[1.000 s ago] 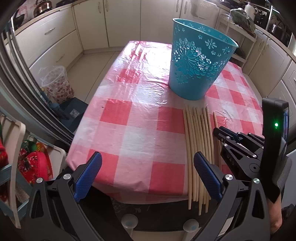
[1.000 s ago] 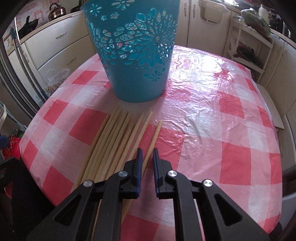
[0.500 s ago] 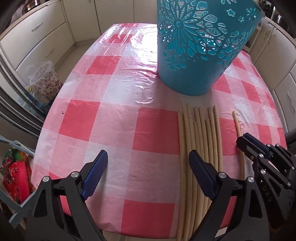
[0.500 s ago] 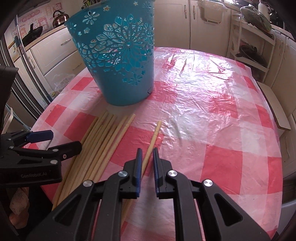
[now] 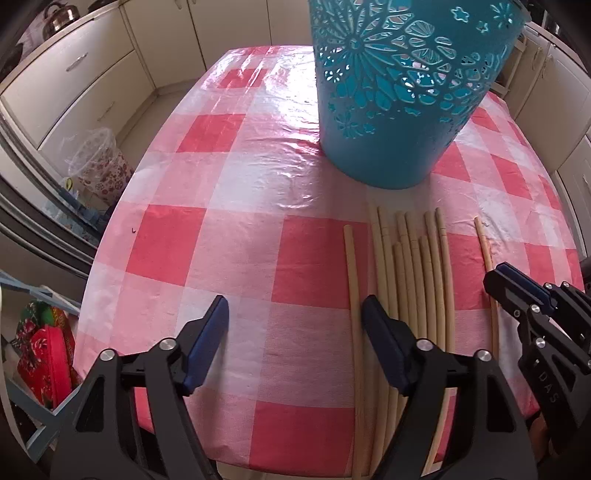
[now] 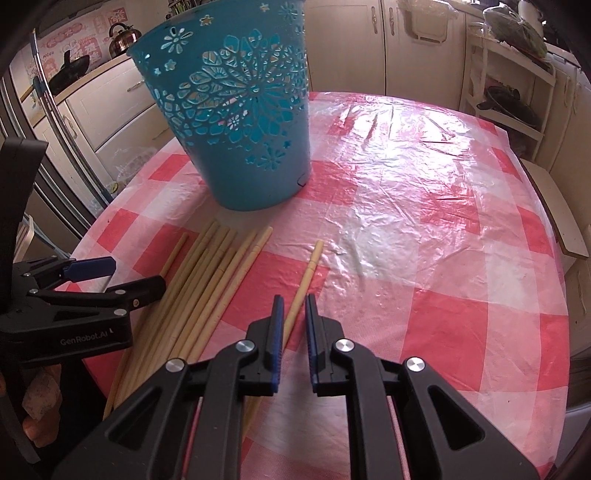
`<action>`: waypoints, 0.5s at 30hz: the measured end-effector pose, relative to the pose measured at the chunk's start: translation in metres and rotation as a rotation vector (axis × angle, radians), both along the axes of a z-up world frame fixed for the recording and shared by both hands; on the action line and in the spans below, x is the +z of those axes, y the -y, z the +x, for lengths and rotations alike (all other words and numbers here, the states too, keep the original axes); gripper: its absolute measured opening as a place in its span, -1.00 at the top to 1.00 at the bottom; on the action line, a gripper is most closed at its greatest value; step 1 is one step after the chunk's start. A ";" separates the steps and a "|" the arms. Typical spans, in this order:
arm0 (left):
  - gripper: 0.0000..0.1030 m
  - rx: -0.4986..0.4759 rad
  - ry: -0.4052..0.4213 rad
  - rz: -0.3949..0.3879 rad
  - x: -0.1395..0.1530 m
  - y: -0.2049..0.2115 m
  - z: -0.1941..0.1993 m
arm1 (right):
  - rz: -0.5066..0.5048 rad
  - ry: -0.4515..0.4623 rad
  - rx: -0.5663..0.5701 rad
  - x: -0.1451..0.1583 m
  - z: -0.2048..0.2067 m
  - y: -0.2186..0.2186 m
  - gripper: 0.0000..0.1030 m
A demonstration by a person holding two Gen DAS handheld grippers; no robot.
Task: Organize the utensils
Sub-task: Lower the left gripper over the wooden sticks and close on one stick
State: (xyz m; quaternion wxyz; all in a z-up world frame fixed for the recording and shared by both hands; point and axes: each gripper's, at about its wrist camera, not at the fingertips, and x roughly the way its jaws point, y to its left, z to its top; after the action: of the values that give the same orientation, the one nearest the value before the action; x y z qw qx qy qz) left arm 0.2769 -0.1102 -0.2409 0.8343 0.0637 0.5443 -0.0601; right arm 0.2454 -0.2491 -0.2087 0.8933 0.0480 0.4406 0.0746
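Here, "GenRobot.AI" on left tool (image 6: 110,277) at frame left, spread wide beside sticks (image 5: 410,280) mid-bench below bucket (image 5: 399,92), right tool (image 6: 294,325) narrowly parted around lone stick (image 6: 304,277), kettle (image 6: 123,35) upper left.

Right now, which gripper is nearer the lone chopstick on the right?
Right. The right gripper straddles the lone chopstick; the left gripper sits beyond the chopstick bundle.

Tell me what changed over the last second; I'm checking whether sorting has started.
The right gripper, straddling one pale wooden chopstick, drew it rightward away from the bundle of chopsticks. The open left gripper advanced over the red-checked tablecloth, and the bundle's leftmost chopstick now lies apart. The blue perforated plastic bin stayed put.
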 end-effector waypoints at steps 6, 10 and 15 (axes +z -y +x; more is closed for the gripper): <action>0.77 -0.113 -0.007 -0.010 0.006 0.021 -0.002 | -0.031 -0.058 0.056 0.002 0.008 -0.001 0.79; 0.77 -0.119 -0.031 -0.003 0.005 0.024 0.005 | -0.038 -0.090 0.058 0.002 0.014 -0.002 0.79; 0.91 -0.146 -0.057 -0.061 0.007 0.019 0.006 | -0.031 -0.091 0.058 0.002 0.015 -0.002 0.86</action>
State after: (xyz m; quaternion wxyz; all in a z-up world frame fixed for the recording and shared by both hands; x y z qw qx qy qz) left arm 0.2825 -0.1297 -0.2341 0.8134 0.0763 0.5597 -0.1390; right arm 0.2609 -0.2466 -0.2064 0.8705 0.0248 0.4829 0.0914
